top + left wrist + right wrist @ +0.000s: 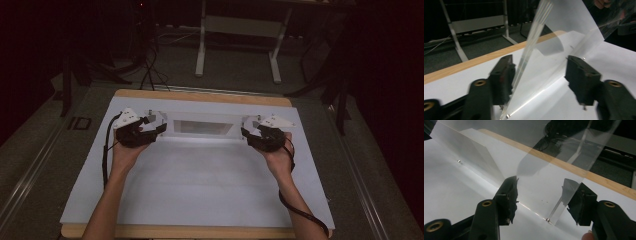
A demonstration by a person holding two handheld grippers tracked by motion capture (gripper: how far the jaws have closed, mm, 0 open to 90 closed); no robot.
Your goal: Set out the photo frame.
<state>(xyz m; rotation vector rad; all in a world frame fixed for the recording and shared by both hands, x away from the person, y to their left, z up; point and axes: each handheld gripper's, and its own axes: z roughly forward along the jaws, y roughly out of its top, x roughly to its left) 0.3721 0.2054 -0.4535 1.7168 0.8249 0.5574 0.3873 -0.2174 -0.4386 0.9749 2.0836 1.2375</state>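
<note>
A long clear plastic piece with upright end plates lies across the far part of a white board. My left gripper is at its left end and my right gripper is at its right end. In the left gripper view the jaws stand wide apart, and a clear upright plate rises between them, close to the left jaw. In the right gripper view the jaws are also spread, with a clear plate standing between them. Neither pair of pads presses on it.
The white board rests on a wooden tabletop whose edge shows along the far side. Beyond it, on the dark floor, stand a white table frame and some black cables. Dark stands flank the table.
</note>
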